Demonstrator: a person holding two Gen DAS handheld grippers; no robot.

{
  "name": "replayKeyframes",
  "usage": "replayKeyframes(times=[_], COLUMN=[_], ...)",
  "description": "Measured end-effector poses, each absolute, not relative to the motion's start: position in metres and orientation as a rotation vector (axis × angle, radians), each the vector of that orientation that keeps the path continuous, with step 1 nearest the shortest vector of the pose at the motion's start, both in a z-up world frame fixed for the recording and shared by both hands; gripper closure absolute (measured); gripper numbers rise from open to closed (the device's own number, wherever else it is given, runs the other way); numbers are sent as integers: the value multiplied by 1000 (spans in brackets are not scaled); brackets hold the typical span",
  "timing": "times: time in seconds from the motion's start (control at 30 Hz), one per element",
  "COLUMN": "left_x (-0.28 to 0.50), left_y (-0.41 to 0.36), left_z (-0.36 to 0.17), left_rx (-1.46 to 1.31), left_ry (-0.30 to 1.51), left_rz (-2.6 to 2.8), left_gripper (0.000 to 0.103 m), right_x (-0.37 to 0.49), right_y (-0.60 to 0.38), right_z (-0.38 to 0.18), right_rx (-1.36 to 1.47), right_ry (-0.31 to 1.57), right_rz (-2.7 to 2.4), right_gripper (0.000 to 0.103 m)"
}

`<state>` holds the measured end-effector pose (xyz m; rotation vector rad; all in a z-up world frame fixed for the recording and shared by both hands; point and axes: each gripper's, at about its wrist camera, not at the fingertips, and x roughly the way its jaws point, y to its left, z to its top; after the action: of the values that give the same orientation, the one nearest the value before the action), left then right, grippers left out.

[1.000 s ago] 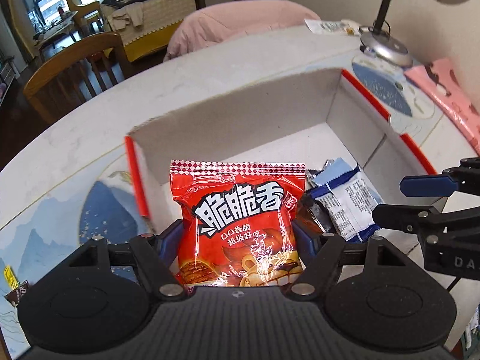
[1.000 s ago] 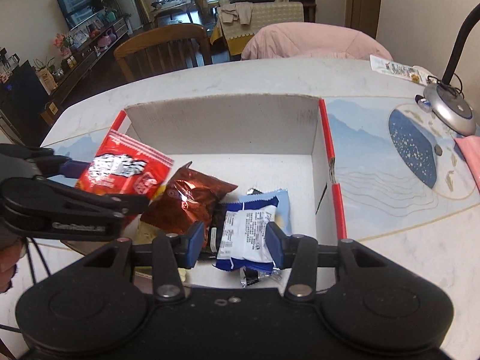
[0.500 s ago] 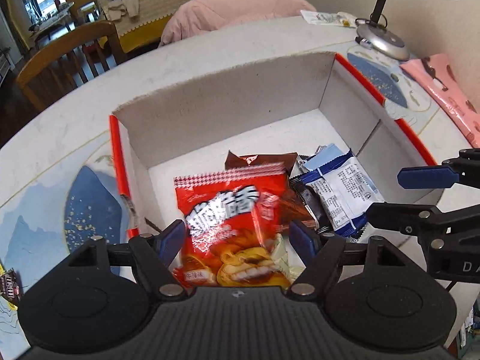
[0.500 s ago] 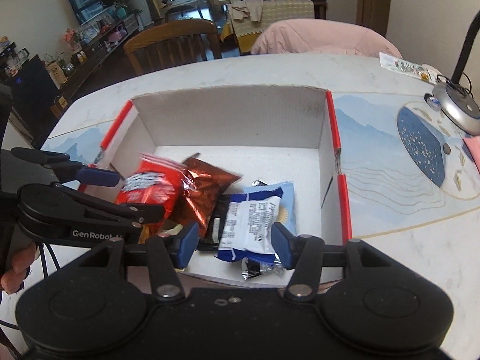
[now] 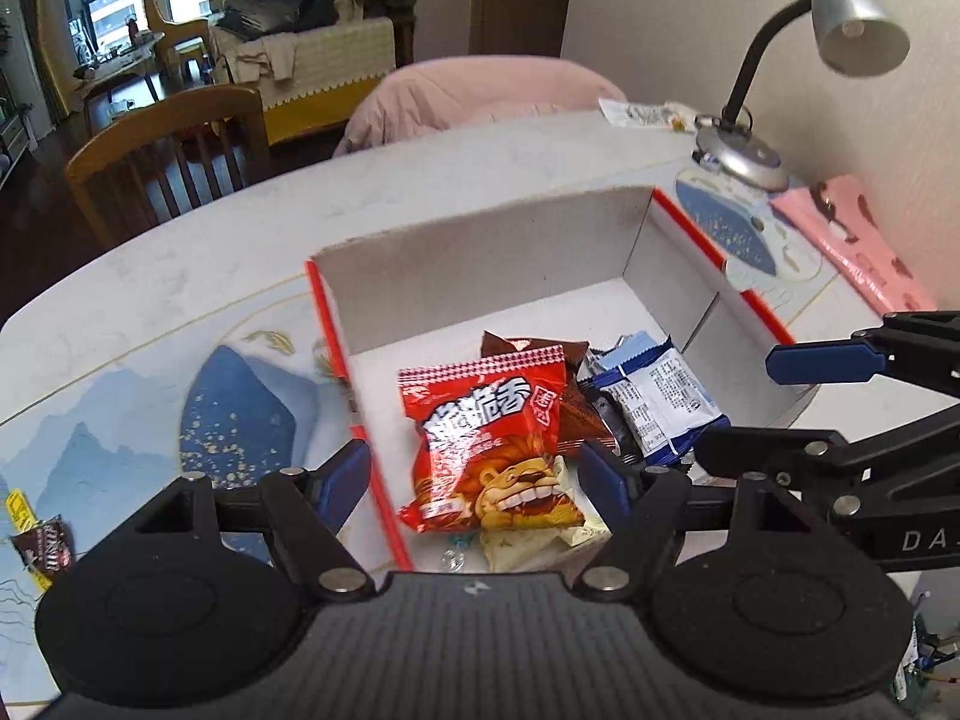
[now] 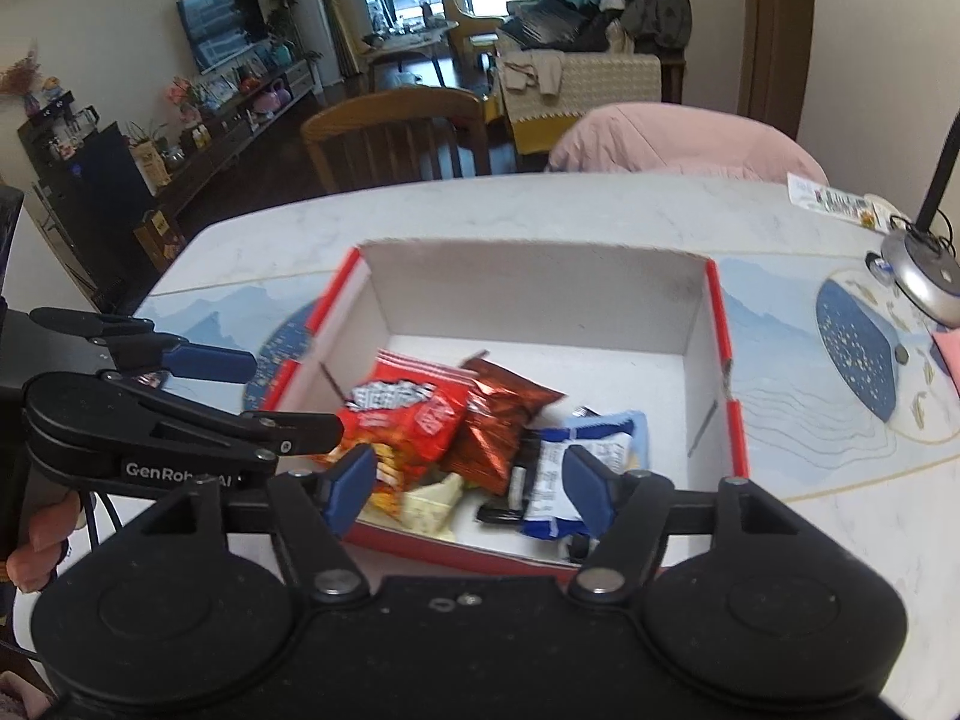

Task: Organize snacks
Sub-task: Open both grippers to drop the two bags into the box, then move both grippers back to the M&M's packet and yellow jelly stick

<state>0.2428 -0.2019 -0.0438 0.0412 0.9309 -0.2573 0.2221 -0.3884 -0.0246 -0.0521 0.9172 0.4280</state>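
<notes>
Open cardboard box [image 5: 480, 276], red-edged and white inside, on the pale bench [image 5: 210, 252]; all positions are given relative to the box. Left of it, on the bench's blue printed mat, lies a small dark wrapped sweet [image 5: 45, 546], well apart from the box wall. The left gripper [image 5: 474, 480] hovers over the box's near left corner, released, its blue pads clear of every packet. Inside the box, toward its near side, the red snack bag [image 5: 486, 438] lies flat on top of the pile, its long axis running near to far, its serrated top edge toward the far wall and its printed face up. A brown foil packet [image 6: 504, 420] shows from under its right edge, and a pale wrapper [image 5: 534, 540] shows under its near end. Right of these lies the blue-and-white packet [image 5: 660, 402], angled slightly. The right gripper [image 6: 468, 486] hovers over the near wall, its jaws opening, its pads touching nothing. Beyond the box's right wall stand a desk lamp [image 5: 744, 150] and a pink sheet [image 5: 858, 240]. Behind the far wall, a wooden chair [image 5: 168, 144].
</notes>
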Motion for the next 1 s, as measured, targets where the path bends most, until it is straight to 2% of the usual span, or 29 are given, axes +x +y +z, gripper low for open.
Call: replayKeyframes(times=[0.2, 0.33, 0.6, 0.67, 1.0], left_x=[220, 206, 183, 177, 145], left_y=[-172, -147, -87, -69, 31], left_z=[-28, -22, -17, -18, -32], left_rx=[26, 9, -31, -50, -138], left_ry=[881, 862, 842, 842, 830], left_rz=[-246, -232, -178, -161, 13], left_gripper=[27, 27, 25, 25, 25], right_x=[209, 200, 190, 189, 192], right_y=[-361, -338, -279, -263, -175], right_z=[-13, -8, -8, -10, -27], right_rx=[-47, -56, -90, -104, -180], right_ry=[896, 874, 872, 866, 873], right_rz=[462, 484, 550, 559, 687], right_gripper=[30, 21, 15, 5, 2])
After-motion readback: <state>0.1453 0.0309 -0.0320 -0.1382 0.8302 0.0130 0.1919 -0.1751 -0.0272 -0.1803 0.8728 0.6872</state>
